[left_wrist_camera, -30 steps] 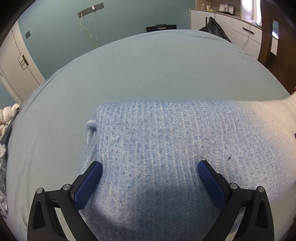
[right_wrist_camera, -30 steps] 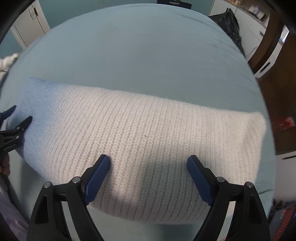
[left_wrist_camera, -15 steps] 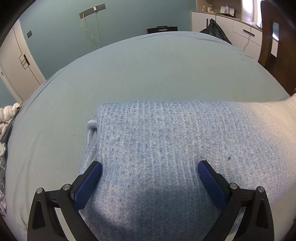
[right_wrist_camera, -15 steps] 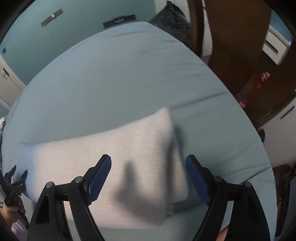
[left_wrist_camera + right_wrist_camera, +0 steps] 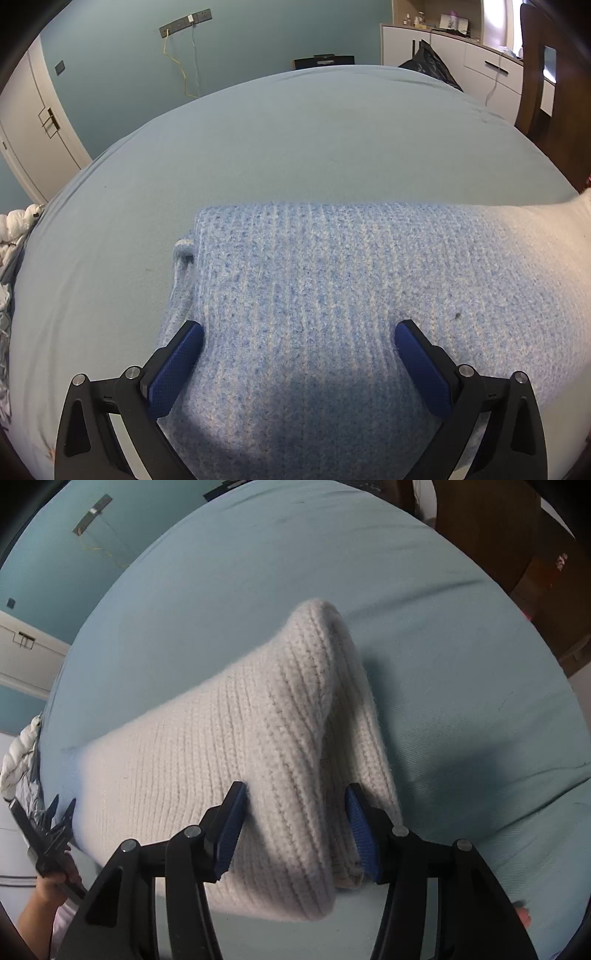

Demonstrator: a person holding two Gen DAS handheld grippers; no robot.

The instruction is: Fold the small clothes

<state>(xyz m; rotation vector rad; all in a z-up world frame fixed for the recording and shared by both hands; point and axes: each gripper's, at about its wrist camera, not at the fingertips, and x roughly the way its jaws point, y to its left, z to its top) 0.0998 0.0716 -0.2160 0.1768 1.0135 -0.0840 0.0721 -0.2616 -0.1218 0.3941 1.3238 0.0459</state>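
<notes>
A folded knitted garment lies on the light blue bed; its left part is blue [image 5: 314,295] and it fades to white on the right [image 5: 229,746]. My left gripper [image 5: 299,339] is open, its blue pads resting on the blue end. My right gripper [image 5: 295,805] is shut on the white end, which is bunched and lifted into a ridge above the bed. The left gripper also shows in the right wrist view [image 5: 55,823], held by a hand at the far left.
The bed sheet [image 5: 295,147] stretches beyond the garment. A pile of white and grey clothes [image 5: 14,236] lies at the bed's left edge. White cabinets [image 5: 461,62], a black bag [image 5: 432,62] and a dark wooden chair [image 5: 554,92] stand at the right.
My right gripper has closed on the white end and raised it, folding it toward the left. The left gripper has stayed still and open on the blue end.
</notes>
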